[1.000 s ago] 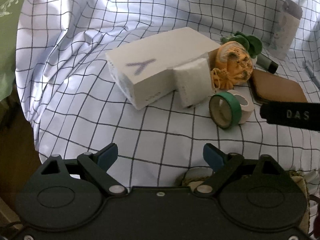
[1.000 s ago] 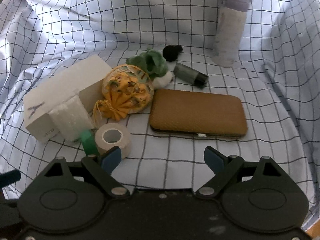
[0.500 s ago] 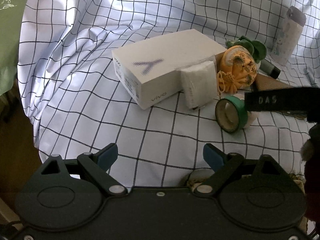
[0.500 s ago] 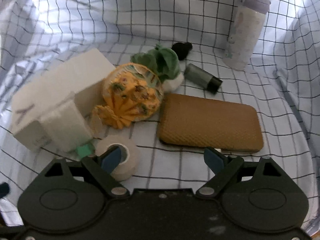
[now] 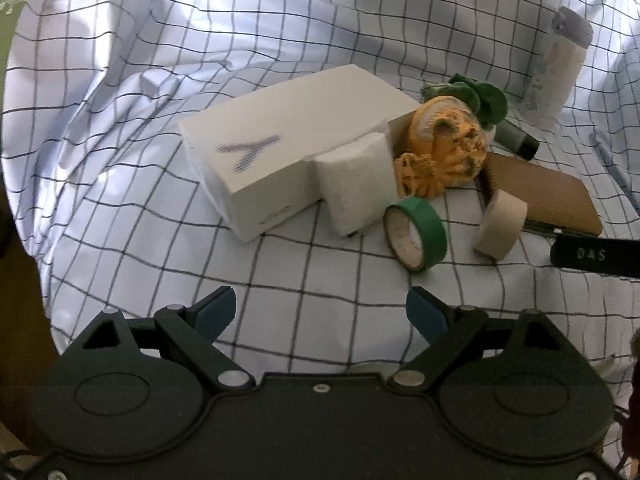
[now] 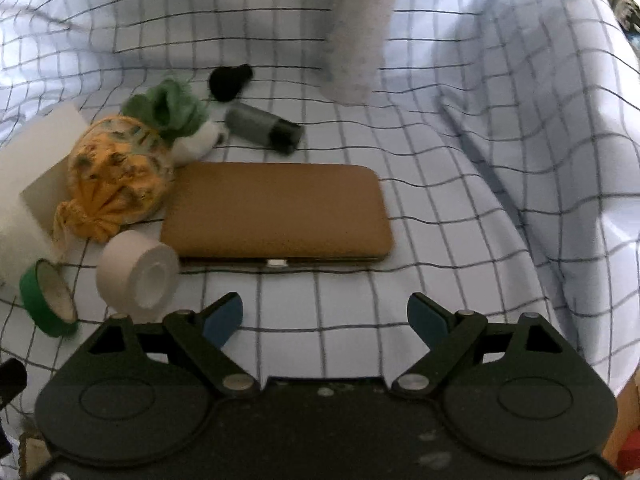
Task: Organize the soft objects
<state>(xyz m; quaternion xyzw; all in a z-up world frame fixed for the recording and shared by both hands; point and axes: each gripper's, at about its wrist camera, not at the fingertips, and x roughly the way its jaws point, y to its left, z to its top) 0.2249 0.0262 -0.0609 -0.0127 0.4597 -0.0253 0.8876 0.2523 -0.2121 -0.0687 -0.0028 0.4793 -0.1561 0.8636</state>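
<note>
We hold both tools wide open, gripping nothing: left tool [image 5: 320, 314]; right tool [image 6: 324, 318]; the orange pouch [image 6: 116, 182] lies at ten o'clock, touching the brown case [image 6: 276, 210].

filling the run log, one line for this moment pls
left gripper open, empty | right gripper open, empty, facing brown case | orange pouch untouched

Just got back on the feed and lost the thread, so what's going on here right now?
Nothing is held yet. Both the left gripper and right gripper hover open over the checked cloth. The clutter sits ahead: a white box, an orange drawstring pouch, a green plush, a green tape roll, a beige tape roll and a tan case. The right gripper faces the case and beige roll.
</note>
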